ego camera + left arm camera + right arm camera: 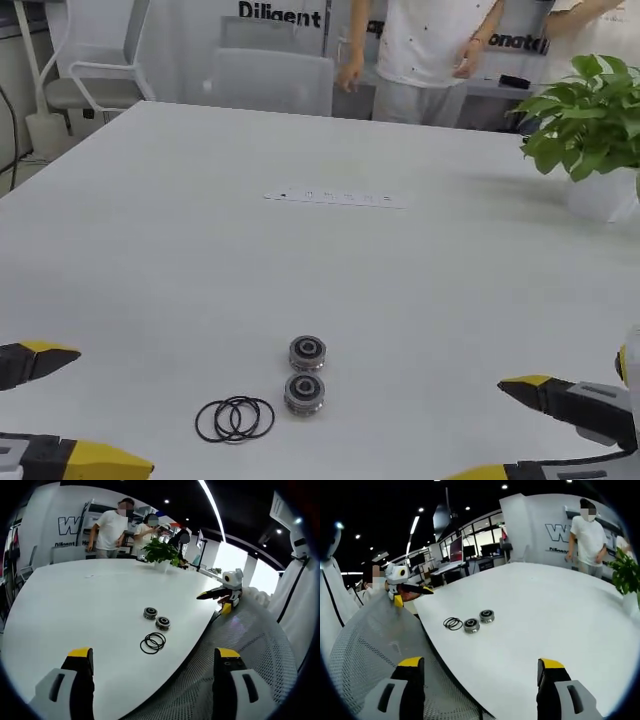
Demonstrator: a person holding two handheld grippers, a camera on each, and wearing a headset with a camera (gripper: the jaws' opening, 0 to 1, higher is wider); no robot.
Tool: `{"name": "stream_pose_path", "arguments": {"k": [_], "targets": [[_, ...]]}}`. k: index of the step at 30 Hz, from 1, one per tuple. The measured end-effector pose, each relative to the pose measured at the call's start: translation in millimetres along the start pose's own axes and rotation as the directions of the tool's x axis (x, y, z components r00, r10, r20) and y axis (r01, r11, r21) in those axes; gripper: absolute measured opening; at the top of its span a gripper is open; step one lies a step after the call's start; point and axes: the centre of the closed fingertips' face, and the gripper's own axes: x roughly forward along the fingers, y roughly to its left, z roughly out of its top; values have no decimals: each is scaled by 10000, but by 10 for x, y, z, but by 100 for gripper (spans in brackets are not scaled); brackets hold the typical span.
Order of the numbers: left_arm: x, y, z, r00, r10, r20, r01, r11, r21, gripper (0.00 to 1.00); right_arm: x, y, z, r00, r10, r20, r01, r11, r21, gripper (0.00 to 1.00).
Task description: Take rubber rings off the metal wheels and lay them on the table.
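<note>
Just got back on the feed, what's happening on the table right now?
A person holds both grippers low near the table's edge, jaws open, with nothing in them. The left gripper and right gripper sit either side of the work, clear of it. Two metal wheels stand side by side on the white table, and a few loose rubber rings lie overlapping beside them. Whether any ring remains on a wheel is too small to tell.

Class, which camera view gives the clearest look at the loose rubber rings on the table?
The head view: the rings lie near, seen from above, their overlapping loops distinct. In the left gripper view the rings look small and flattened; in the right gripper view, smaller still.
</note>
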Motion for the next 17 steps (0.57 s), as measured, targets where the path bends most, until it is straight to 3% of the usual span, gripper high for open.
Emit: {"name": "stream_pose_path", "arguments": {"k": [17], "targets": [[16,-29,-19,9998,-168,-130,167,9998,-49,99,-17,-19,-2,9998,-184,94,181,9994,308,89]]}}
